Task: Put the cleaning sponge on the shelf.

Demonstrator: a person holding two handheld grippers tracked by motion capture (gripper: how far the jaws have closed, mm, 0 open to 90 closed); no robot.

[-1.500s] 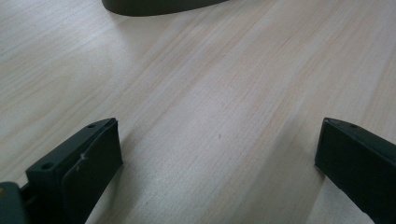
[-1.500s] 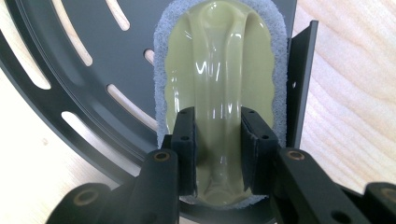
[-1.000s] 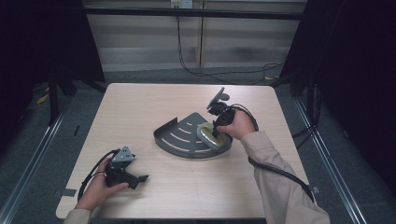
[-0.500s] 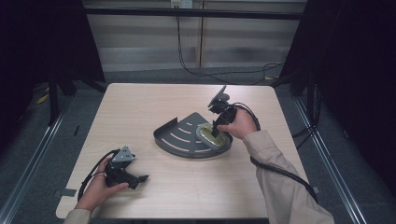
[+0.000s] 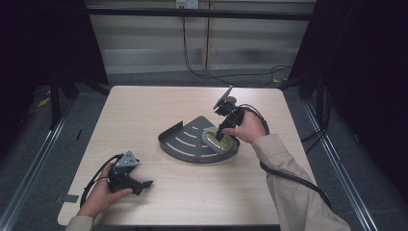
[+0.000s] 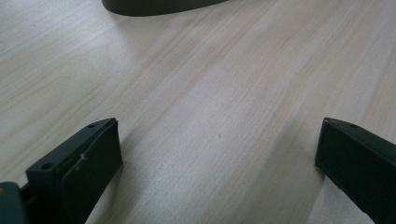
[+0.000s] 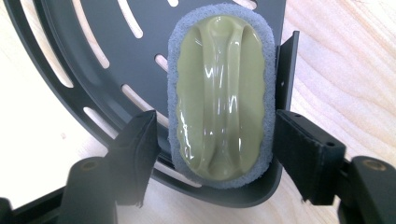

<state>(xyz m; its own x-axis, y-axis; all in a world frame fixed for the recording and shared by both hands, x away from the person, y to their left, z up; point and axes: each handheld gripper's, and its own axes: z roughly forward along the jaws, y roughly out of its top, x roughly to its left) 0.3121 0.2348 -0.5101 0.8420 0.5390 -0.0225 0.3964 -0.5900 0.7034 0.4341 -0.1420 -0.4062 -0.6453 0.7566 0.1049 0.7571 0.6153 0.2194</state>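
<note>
We had the right claw (image 7: pixel 212 149) spread around the green scrubber (image 7: pixel 219 95) in the dark rack (image 7: pixel 93 60) – next, probably squeeze and lift. Left claw (image 6: pixel 210 163) sat apart on the surface (image 6: pixel 224 84).

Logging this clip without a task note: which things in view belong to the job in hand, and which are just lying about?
In play:
- scrubbing pad with olive handle, lying in the tray
- dark slotted corner tray
- right gripper, jaws open either side of the pad

Idle or background:
- left gripper, open, low over bare table
- cables on the floor behind
</note>
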